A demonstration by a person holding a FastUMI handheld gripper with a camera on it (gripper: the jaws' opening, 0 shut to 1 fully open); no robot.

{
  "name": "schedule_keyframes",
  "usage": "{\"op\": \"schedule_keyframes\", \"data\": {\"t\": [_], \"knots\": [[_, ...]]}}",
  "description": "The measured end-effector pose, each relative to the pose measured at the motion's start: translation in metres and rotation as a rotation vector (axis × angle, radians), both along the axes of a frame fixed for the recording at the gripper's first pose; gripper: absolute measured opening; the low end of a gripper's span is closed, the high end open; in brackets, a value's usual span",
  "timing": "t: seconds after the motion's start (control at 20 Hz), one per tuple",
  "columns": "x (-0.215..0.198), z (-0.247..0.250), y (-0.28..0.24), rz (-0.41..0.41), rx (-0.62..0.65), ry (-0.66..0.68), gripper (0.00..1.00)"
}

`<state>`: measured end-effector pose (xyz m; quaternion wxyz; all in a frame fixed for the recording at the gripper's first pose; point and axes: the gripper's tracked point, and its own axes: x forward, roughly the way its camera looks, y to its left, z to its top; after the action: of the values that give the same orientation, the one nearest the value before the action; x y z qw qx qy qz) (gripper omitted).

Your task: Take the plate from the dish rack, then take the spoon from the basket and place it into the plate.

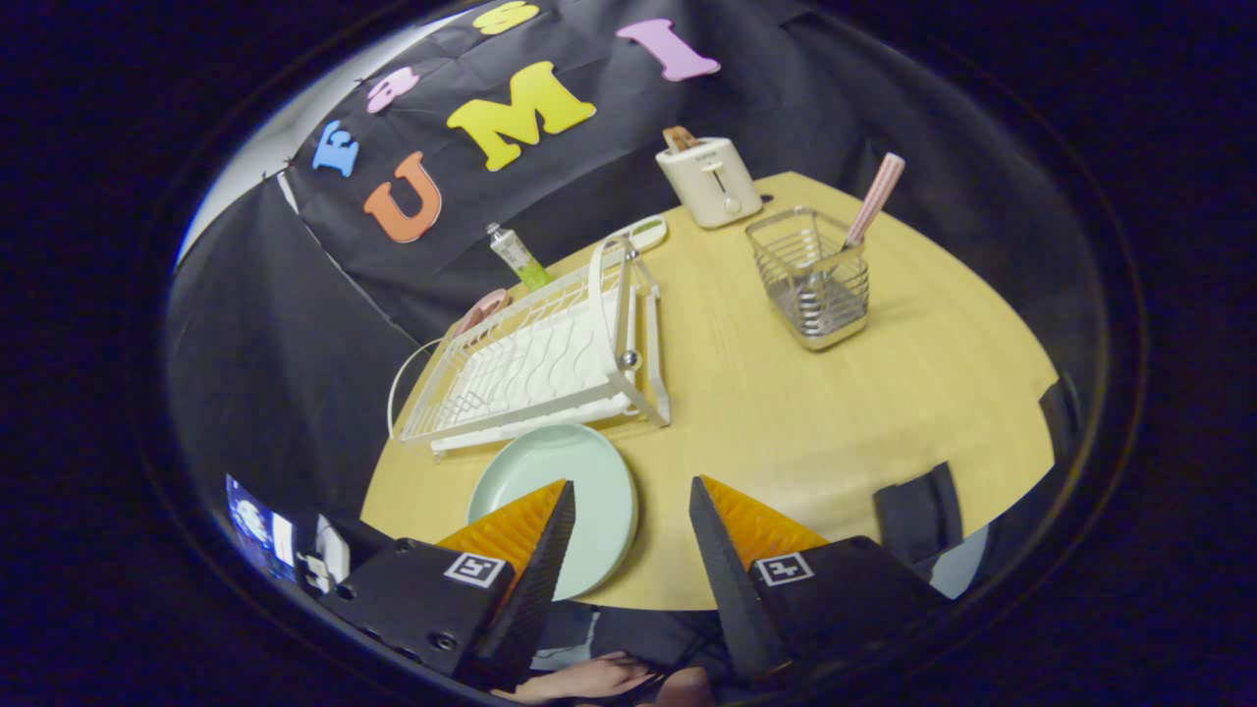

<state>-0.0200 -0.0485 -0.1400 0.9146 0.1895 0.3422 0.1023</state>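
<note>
Your gripper (628, 511) spread wide, holding nothing. Plate (579, 481) flat on table (786, 412), just ahead of left finger, touching rack (540, 358). Spoon (874, 201) upright in basket (810, 280), well beyond fingers.

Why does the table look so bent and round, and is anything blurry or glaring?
In the gripper view, the fisheye lens bows the table edge and the dish rack; light is soft and even, without glare; the wire basket and plate look sharp; the open gripper hangs above.
</note>
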Motion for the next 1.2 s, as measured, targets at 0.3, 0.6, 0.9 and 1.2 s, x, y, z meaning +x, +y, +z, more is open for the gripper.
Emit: {"op": "schedule_keyframes", "data": {"t": [0.3,0.6,0.9,1.2], "knots": [[0.002,0.038,-0.086,-0.157,-0.207,-0.325,1.0],[0.051,0.043,-0.151,-0.247,-0.282,-0.475,1.0],[0.126,0.026,-0.18,-0.25,-0.243,-0.448,1.0],[0.174,0.009,-0.175,-0.196,-0.128,-0.373,0.72]]}}
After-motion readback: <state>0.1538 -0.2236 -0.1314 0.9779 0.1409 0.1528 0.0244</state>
